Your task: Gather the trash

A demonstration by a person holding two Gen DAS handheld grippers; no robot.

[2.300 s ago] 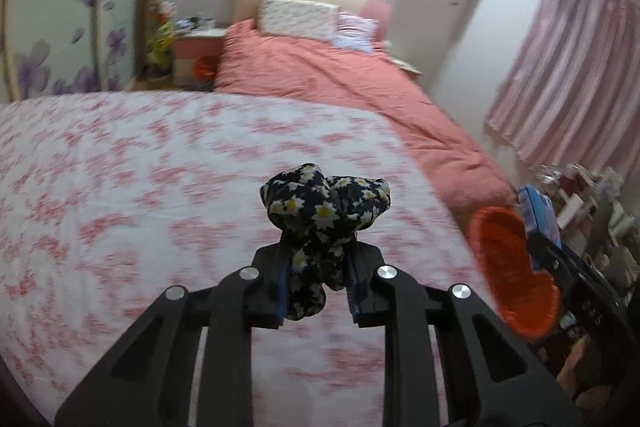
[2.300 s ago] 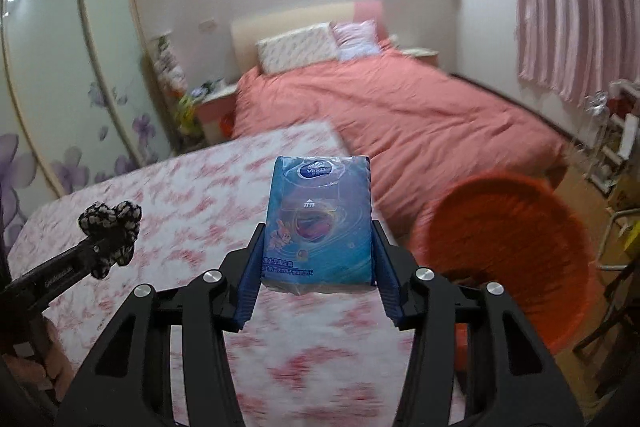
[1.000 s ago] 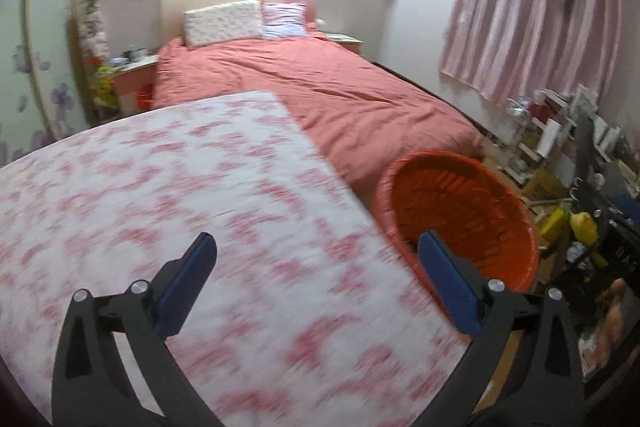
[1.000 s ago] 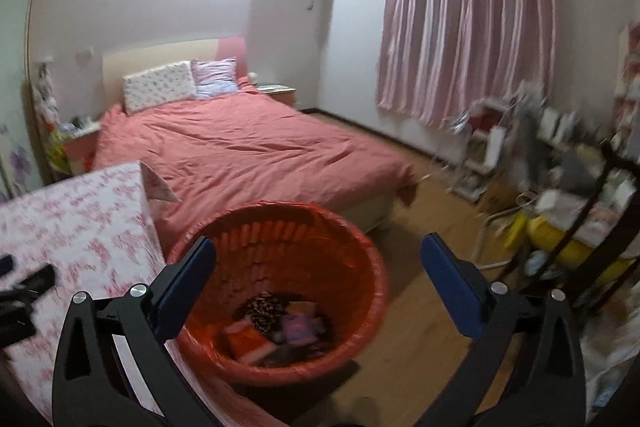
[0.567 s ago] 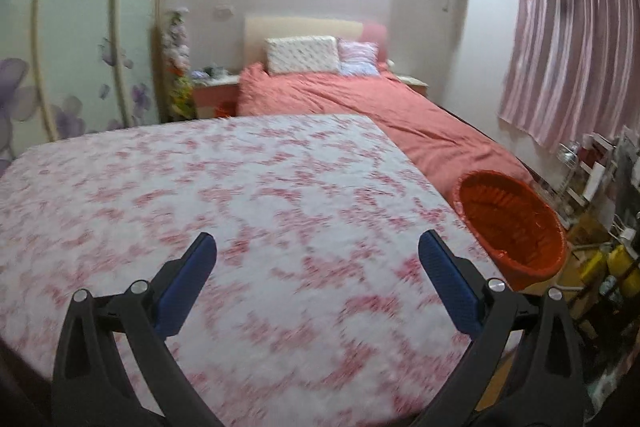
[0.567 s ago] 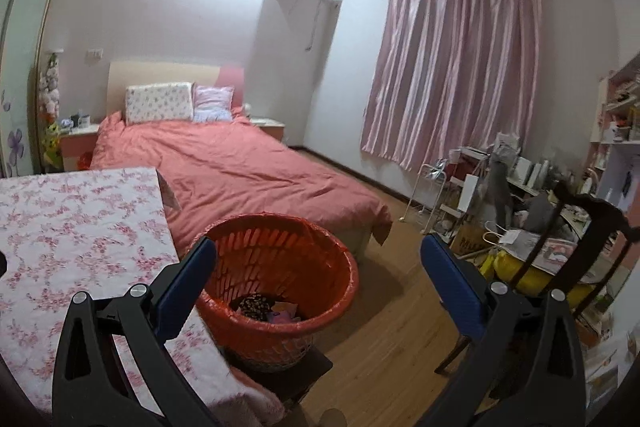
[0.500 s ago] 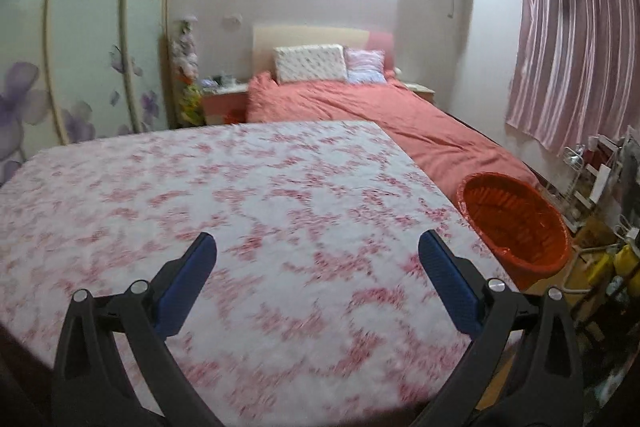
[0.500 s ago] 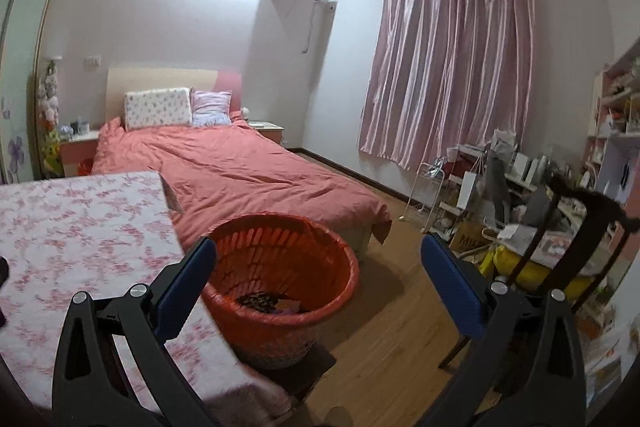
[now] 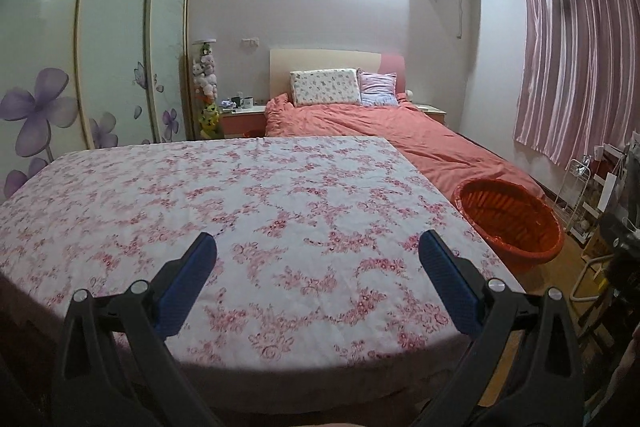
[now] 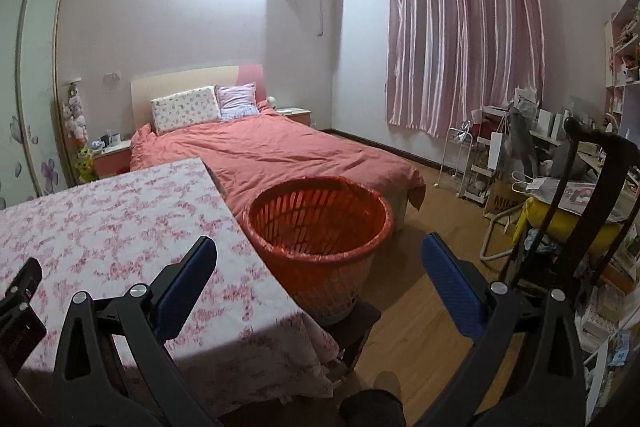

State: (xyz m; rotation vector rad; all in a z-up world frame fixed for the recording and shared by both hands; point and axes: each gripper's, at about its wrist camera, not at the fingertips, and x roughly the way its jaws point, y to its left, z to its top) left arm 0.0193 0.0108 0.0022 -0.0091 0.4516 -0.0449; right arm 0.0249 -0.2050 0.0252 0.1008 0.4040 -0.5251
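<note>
Two black grippers with blue-padded fingers fill the near edge of each view, and both are spread wide with nothing between the pads: the left gripper [image 9: 316,247] hangs over the table, the right gripper [image 10: 318,249] points toward the basket. Under the left one lies the pink-flowered white tablecloth [image 9: 256,195], and no trash shows on it anywhere. Just beyond the table's right edge stands the round orange plastic laundry-style basket [image 10: 320,223], the place for the trash, raised on a dark stand. Farther off are the salmon-covered bed [image 10: 280,151] and the pink pleated curtain [image 10: 464,35].

The step in hand looks like a search for anything left. Doing it well means sweeping both cameras slowly over the cloth and the floor beside the basket, keeping the fingers spread for a quick pick.

The basket's bottom is hidden by its own rim, so its contents cannot be made out. The cluttered shelves at right are too jumbled to read.
</note>
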